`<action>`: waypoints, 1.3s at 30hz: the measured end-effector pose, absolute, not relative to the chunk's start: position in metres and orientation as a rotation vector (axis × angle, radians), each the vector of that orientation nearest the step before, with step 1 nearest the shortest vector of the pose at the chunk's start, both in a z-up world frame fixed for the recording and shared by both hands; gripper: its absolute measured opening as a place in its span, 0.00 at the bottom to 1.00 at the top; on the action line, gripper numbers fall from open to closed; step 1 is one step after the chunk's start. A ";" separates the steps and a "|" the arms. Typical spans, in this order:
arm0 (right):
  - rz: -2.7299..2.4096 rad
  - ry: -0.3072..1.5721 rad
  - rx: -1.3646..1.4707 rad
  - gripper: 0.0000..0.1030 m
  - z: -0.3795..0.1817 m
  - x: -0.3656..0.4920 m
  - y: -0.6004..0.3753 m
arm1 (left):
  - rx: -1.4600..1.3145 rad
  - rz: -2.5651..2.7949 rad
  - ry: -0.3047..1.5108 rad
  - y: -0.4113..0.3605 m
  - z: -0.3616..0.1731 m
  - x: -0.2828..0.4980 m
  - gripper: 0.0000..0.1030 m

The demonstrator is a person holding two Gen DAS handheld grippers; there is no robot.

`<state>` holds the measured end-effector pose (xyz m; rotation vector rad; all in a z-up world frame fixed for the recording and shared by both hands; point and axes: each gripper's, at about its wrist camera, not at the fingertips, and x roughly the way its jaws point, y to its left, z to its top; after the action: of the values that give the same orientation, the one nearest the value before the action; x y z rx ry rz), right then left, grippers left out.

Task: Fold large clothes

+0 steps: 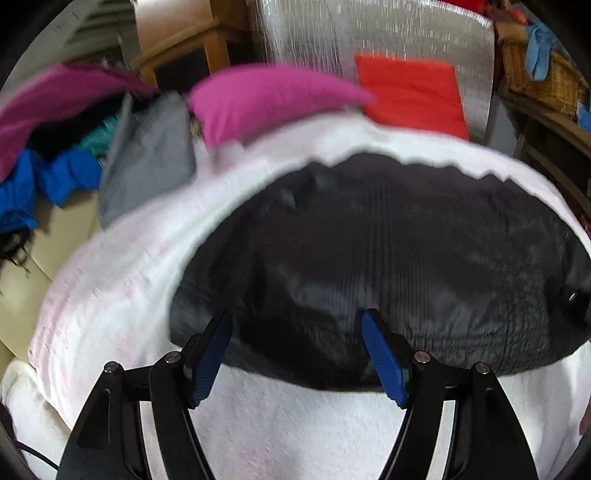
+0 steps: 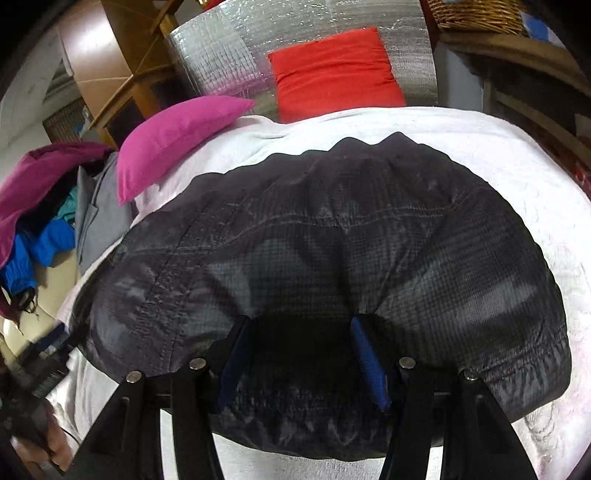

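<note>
A dark grey quilted garment [image 1: 388, 251] lies spread on a white cloth-covered surface [image 1: 122, 295]; it also fills the right wrist view [image 2: 314, 251]. My left gripper [image 1: 297, 321] is open, its blue pads [image 1: 384, 362] over the garment's near edge with nothing between them. My right gripper [image 2: 299, 328] is open, its blue pads [image 2: 369, 362] wide apart with garment fabric bunched between and under them. The left wrist view is motion-blurred. The left gripper also shows at the far left of the right wrist view [image 2: 44, 365].
A magenta pillow [image 2: 177, 140] and a red pillow [image 2: 332, 74] sit at the far edge by a silver foil panel [image 2: 229, 48]. A pile of grey, blue, teal and maroon clothes [image 2: 55, 221] lies at the left. A wicker basket [image 2: 480, 14] stands on shelves at the right.
</note>
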<state>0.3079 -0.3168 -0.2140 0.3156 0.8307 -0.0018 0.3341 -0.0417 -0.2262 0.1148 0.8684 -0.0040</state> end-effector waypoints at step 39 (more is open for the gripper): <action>-0.219 0.456 0.184 0.90 -0.080 0.133 -0.317 | 0.079 -0.006 0.487 -0.047 -0.080 0.194 0.89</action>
<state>0.1330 -0.3172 -0.0796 0.1842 0.4561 -0.2188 0.1937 -0.0471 -0.0797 0.0794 0.4870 -0.0061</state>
